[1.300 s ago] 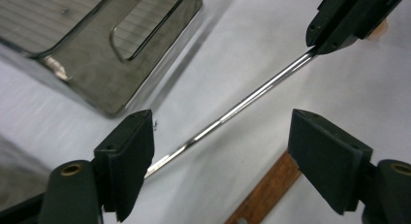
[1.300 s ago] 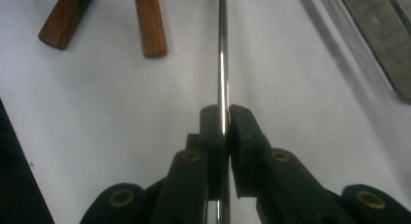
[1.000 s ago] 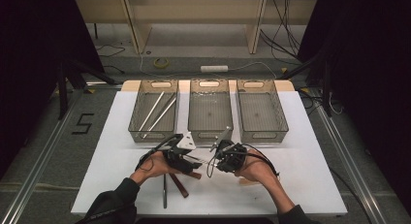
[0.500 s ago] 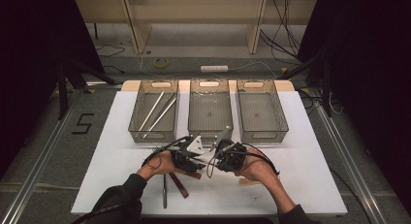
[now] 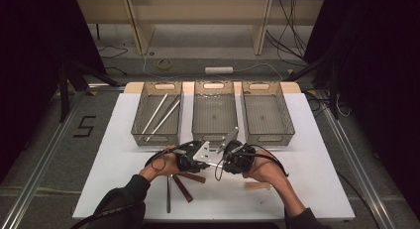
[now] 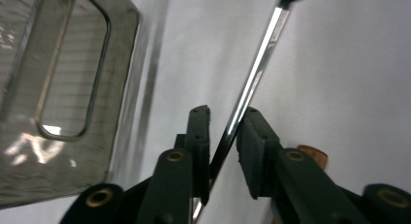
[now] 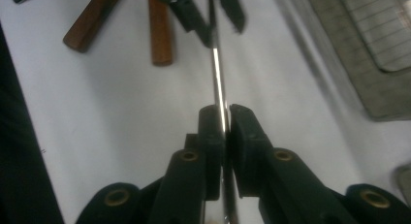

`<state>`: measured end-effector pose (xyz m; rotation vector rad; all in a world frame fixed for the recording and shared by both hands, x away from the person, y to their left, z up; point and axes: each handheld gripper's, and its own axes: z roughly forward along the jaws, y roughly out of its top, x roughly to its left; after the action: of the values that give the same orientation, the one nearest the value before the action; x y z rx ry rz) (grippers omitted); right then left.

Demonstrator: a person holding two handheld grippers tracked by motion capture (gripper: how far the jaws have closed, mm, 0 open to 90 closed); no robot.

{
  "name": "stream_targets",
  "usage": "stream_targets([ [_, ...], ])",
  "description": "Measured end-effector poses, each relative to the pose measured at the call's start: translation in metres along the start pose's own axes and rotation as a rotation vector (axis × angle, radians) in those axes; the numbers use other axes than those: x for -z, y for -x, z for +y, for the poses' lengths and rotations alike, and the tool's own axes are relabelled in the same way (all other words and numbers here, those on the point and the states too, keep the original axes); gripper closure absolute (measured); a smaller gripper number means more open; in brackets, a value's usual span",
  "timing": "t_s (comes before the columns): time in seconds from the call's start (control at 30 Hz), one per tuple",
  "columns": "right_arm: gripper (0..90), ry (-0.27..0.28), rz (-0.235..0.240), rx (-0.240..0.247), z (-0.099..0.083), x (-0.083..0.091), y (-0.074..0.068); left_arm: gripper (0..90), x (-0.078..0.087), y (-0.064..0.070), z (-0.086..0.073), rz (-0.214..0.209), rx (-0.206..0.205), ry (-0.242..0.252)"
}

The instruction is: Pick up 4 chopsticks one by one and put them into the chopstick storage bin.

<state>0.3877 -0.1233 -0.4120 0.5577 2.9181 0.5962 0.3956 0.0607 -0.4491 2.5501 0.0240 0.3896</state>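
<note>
My right gripper [image 7: 226, 118] pinches the rod [image 7: 216, 73]; my left gripper [image 6: 224, 132] stands spread around it — I'd close left firmly before right lets go.

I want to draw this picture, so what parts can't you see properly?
- Metal rod: its near end is cut off by the bottom edge of the right gripper view, between the right gripper jaws.
- Its far end in the left gripper view: cut by the top edge, beyond the left gripper.
- High view: both hands cover most of the rod.
</note>
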Motion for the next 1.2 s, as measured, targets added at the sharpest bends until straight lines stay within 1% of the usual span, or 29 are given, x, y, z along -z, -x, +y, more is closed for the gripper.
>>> stream_targets([
  [0.03, 80.1, 0.007, -0.001, -0.017, -0.001, 0.002, 0.002, 78.8, 0.003, 0.001, 0.002, -0.005, -0.010, 0.002],
  [0.07, 75.3, 0.018, -0.005, -0.031, -0.002, 0.003, 0.004, 81.0, 0.005, 0.002, 0.004, 0.000, -0.022, 0.002],
  [0.1, 72.4, 0.036, -0.014, -0.056, -0.003, 0.005, 0.006, 83.1, 0.007, 0.002, 0.007, -0.008, -0.045, -0.011],
  [0.13, 70.7, 0.050, -0.014, -0.068, -0.004, 0.008, 0.008, 84.3, 0.008, 0.003, 0.009, 0.003, -0.047, -0.013],
  [0.17, 68.2, 0.070, -0.009, -0.076, -0.005, 0.010, 0.009, 84.6, 0.009, 0.002, 0.010, 0.005, -0.033, -0.009],
  [0.2, 62.3, 0.093, -0.021, -0.076, -0.005, 0.011, 0.011, 84.8, 0.010, 0.001, 0.011, 0.002, -0.028, -0.010],
  [0.23, 59.0, 0.100, -0.039, -0.094, -0.005, 0.012, 0.011, 84.8, 0.012, 0.000, 0.011, 0.010, -0.021, -0.011],
  [0.3, 51.7, 0.129, -0.049, -0.108, -0.004, 0.012, 0.012, 84.9, 0.015, -0.001, 0.010, 0.013, -0.005, -0.021],
  [0.33, 50.0, 0.148, -0.053, -0.114, -0.004, 0.014, 0.013, 84.8, 0.015, -0.001, 0.010, 0.017, 0.005, -0.028],
  [0.37, 48.3, 0.169, -0.051, -0.132, -0.003, 0.015, 0.013, 84.9, 0.016, -0.002, 0.010, 0.018, 0.017, -0.036],
  [0.4, 46.1, 0.194, -0.050, -0.137, -0.003, 0.017, 0.013, 84.8, 0.016, -0.003, 0.009, 0.024, 0.028, -0.043],
  [0.43, 44.5, 0.220, -0.046, -0.152, -0.003, 0.020, 0.014, 84.8, 0.016, -0.004, 0.008, 0.030, 0.038, -0.047],
  [0.53, 42.2, 0.290, -0.058, -0.168, -0.005, 0.026, 0.015, 84.8, 0.018, -0.007, 0.005, 0.036, 0.091, -0.046],
  [0.6, 40.8, 0.317, -0.066, -0.176, -0.007, 0.030, 0.016, 84.8, 0.022, -0.009, 0.003, 0.042, 0.123, -0.042],
  [0.63, 40.5, 0.340, -0.076, -0.175, -0.008, 0.031, 0.016, 84.8, 0.023, -0.010, 0.002, 0.045, 0.137, -0.042],
  [0.73, 39.9, 0.385, -0.083, -0.184, -0.012, 0.036, 0.014, 84.8, 0.029, -0.014, -0.001, 0.063, 0.186, -0.044],
  [0.8, 38.9, 0.398, -0.077, -0.177, -0.016, 0.038, 0.013, 84.8, 0.034, -0.016, -0.003, 0.066, 0.224, -0.035],
  [0.93, 38.4, 0.428, -0.081, -0.182, -0.023, 0.041, 0.009, 84.8, 0.044, -0.021, -0.006, 0.090, 0.298, -0.028],
  [1.0, 38.1, 0.437, -0.087, -0.183, -0.026, 0.042, 0.008, 84.8, 0.049, -0.024, -0.007, 0.091, 0.320, -0.018],
  [1.03, 38.2, 0.450, -0.084, -0.183, -0.028, 0.042, 0.008, 84.8, 0.050, -0.025, -0.008, 0.096, 0.335, -0.012],
  [1.1, 38.2, 0.472, -0.081, -0.196, -0.033, 0.042, 0.008, 84.8, 0.054, -0.027, -0.010, 0.105, 0.361, -0.013],
  [1.2, 37.3, 0.485, -0.085, -0.212, -0.041, 0.039, 0.007, 84.8, 0.058, -0.030, -0.013, 0.119, 0.399, -0.010],
])
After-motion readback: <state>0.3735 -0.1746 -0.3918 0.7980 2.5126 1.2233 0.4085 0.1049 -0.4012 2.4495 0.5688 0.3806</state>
